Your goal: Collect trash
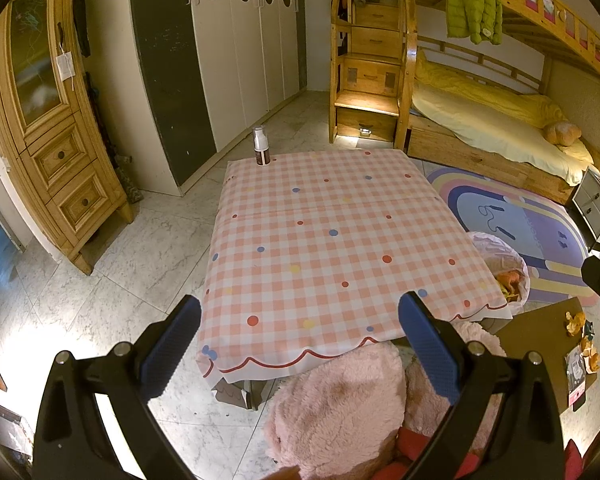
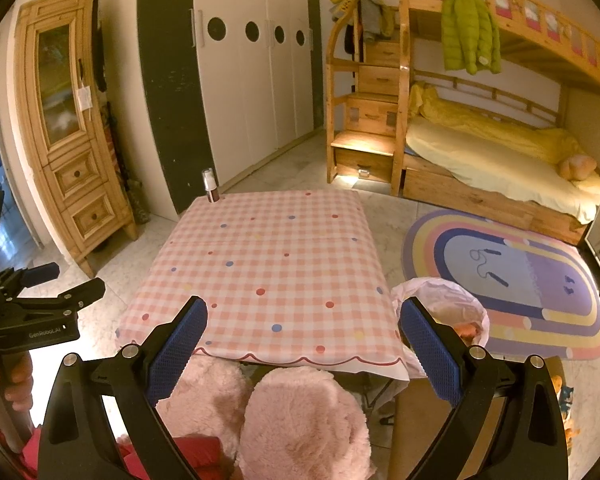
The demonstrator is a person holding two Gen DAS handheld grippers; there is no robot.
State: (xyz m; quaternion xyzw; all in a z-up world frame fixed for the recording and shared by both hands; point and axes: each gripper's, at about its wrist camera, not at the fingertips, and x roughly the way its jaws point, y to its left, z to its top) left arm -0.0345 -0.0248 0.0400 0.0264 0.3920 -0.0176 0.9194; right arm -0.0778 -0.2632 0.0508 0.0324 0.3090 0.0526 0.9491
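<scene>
A table with a pink checked cloth (image 1: 320,240) (image 2: 268,272) stands in front of me. A small spray bottle (image 1: 261,146) (image 2: 211,186) stands upright at its far left corner. A bin lined with a white bag (image 1: 504,264) (image 2: 448,300), holding orange scraps, sits on the floor at the table's right side. Orange peel and wrappers (image 1: 580,340) lie on a brown board (image 1: 540,332) to the right. My left gripper (image 1: 300,320) is open and empty above the table's near edge. My right gripper (image 2: 302,328) is open and empty there too.
Pink fluffy slippers (image 1: 340,412) (image 2: 300,420) are below the grippers. A wooden cabinet (image 1: 48,128) stands left, white wardrobes (image 1: 240,48) behind, a bunk bed (image 1: 480,112) at right. A rainbow rug (image 1: 532,220) lies on the marble floor.
</scene>
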